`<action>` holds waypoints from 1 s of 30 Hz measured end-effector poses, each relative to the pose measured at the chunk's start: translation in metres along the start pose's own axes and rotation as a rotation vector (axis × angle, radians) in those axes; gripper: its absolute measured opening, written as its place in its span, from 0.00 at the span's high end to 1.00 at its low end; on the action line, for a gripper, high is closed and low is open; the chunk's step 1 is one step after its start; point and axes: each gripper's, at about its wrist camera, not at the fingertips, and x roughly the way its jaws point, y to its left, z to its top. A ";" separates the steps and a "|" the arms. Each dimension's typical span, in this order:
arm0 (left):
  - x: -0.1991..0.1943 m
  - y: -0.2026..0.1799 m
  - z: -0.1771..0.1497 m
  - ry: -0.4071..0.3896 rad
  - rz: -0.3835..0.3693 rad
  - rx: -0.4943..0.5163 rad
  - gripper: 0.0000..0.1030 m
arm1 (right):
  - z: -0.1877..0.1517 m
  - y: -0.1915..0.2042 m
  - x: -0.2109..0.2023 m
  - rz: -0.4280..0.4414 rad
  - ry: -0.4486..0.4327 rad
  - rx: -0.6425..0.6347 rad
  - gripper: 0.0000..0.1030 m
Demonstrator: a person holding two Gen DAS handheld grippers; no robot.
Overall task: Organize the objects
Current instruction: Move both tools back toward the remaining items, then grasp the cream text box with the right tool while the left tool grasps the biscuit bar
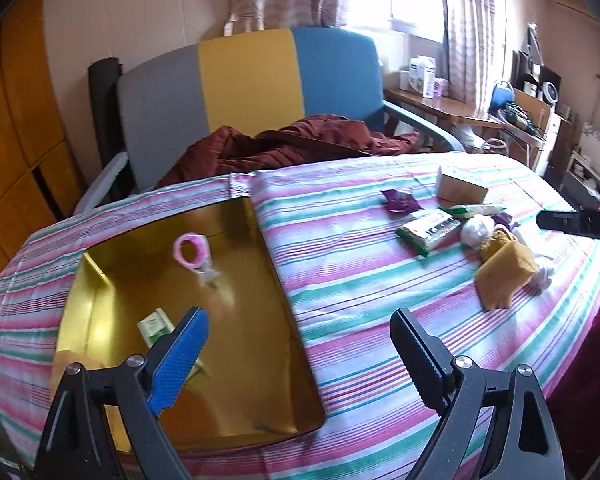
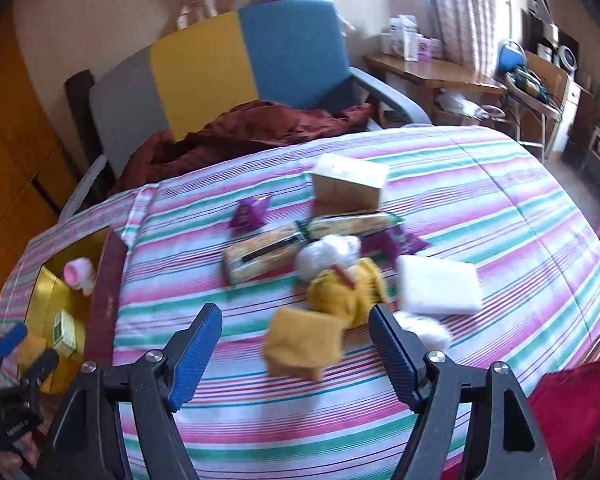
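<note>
Left gripper (image 1: 298, 332) hangs released, jaws wide with nothing between them, over the near right part of the gold tray (image 1: 268, 264), which sits at the left end of the striped tablecloth (image 1: 352, 264). Inside the tray lie a pink ring (image 1: 192, 251) toward the far side and a small green-and-white box (image 1: 156, 326) near the left wall. Across the cloth to the right, well apart from the tray, lie a purple packet (image 1: 400, 201), a tan box (image 1: 460, 189), a green snack pack (image 1: 428, 232) and a folded yellow cloth (image 1: 504, 270).

Right gripper (image 2: 296, 330) is also released and empty, poised above the yellow cloth (image 2: 304, 342) near the front edge. Just beyond are a yellow knitted toy (image 2: 348, 286), a white pad (image 2: 440, 285), a white ball (image 2: 324, 256) and the tan box (image 2: 348, 186). The tray (image 2: 46, 288) shows at the left edge.
</note>
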 end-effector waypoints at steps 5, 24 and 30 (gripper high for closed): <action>0.013 -0.018 0.005 0.030 -0.039 0.032 0.10 | 0.013 -0.022 0.009 -0.020 0.026 0.010 0.25; 0.080 -0.055 0.030 0.156 -0.172 0.051 0.10 | 0.124 -0.023 0.154 -0.096 0.204 -0.414 0.20; 0.102 -0.053 0.037 0.189 -0.194 0.017 0.10 | 0.134 -0.015 0.202 -0.159 0.265 -0.545 0.19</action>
